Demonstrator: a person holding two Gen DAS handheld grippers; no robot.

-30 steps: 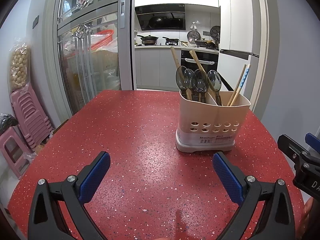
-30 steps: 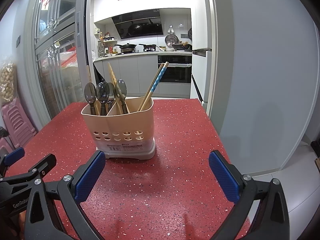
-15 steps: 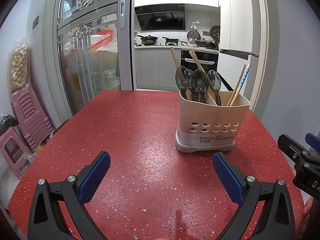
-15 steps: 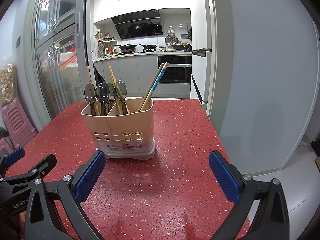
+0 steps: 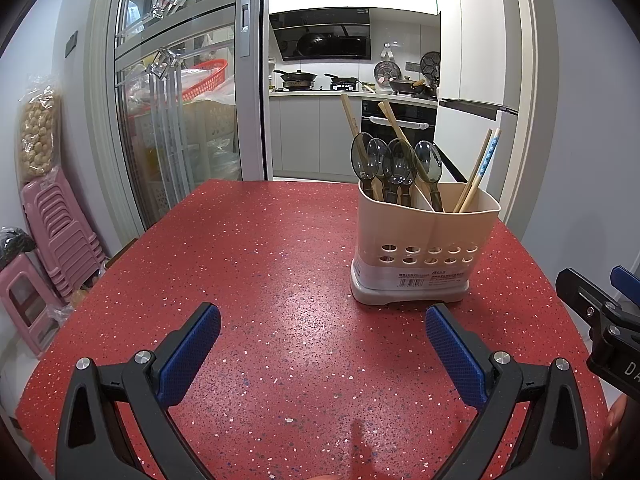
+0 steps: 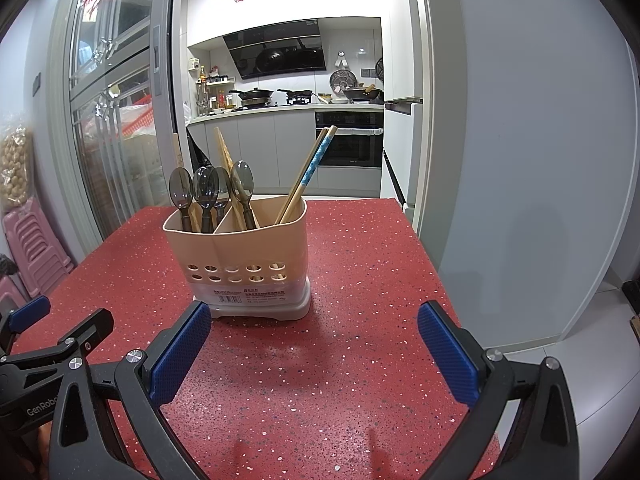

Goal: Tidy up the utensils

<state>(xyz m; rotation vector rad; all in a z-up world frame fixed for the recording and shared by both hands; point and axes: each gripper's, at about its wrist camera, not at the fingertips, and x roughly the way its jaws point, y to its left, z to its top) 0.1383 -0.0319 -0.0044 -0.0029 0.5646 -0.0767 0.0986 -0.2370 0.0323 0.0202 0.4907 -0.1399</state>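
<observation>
A beige utensil holder [image 5: 426,240] [image 6: 240,248] stands upright on the red speckled table [image 5: 260,280] [image 6: 360,320]. Its left compartment holds several dark spoons [image 5: 394,164] [image 6: 206,188] and wooden chopsticks [image 5: 352,124]; one spoon stands by the divider. The right compartment has a pair of chopsticks [image 5: 480,168] [image 6: 312,168], one with a blue patterned end. My left gripper [image 5: 322,344] hovers open over the table, the holder ahead to its right. My right gripper [image 6: 314,344] is open too, the holder ahead to its left. Nothing is between either pair of fingers.
Stacked pink stools [image 5: 52,236] stand left of the table by a glass sliding door [image 5: 172,120]. A grey wall [image 6: 540,160] runs along the table's right edge. Beyond the table lies a kitchen with a stove and an oven [image 6: 348,144]. My right gripper's fingers [image 5: 592,308] show at the left view's right edge.
</observation>
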